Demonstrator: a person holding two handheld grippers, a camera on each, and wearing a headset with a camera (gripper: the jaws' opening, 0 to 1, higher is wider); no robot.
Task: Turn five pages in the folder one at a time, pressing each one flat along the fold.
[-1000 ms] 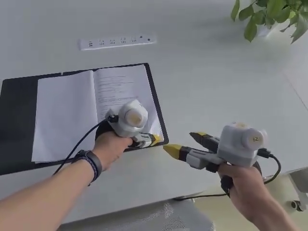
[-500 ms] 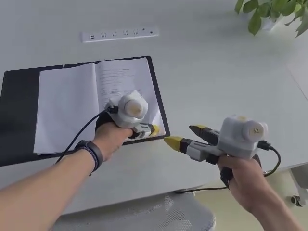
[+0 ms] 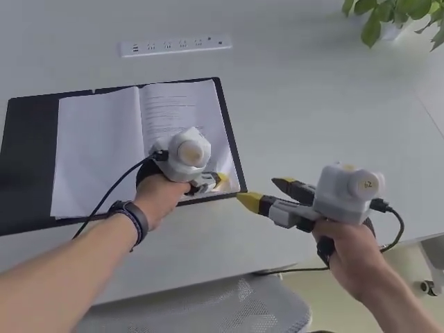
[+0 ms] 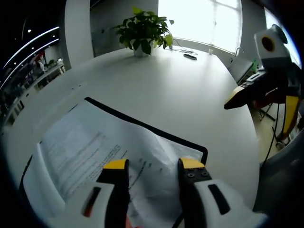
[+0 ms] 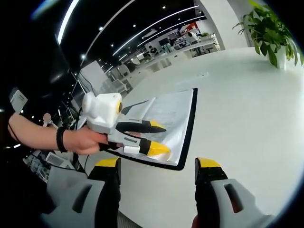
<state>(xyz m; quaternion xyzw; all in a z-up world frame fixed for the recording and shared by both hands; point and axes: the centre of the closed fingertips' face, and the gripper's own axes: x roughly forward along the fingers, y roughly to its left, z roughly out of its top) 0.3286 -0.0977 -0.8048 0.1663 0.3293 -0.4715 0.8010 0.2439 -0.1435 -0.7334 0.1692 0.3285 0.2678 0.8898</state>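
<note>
Folder point(image 3: 28, 139) lies open and flat on the surface point(image 3: 312, 104), w/ its fold point(image 3: 139, 132) running away from you. The printed right-hand page point(image 3: 184, 114) is on the side nearer to both tools.

Your left tool point(image 3: 211, 182) is at the near right corner of this page. In the left gripper view its jaws stand apart. The corner of the sheet, a little bowed, is just under and between them, and nothing is pinched yet.

Your right tool point(image 3: 260, 191) hangs beside the folder, off its right edge and apart from it. Its jaws are wide and empty, tips pointing left toward the same corner.

So the relation that matters: the page corner lies directly ahead of the left tool and the fold lies to the left of it, i.e. the page must travel right to left across the fold. I judge the left tool is the nearer one for the grasp. The right one is free for pressing along the fold, approx. parallel to it.
</note>
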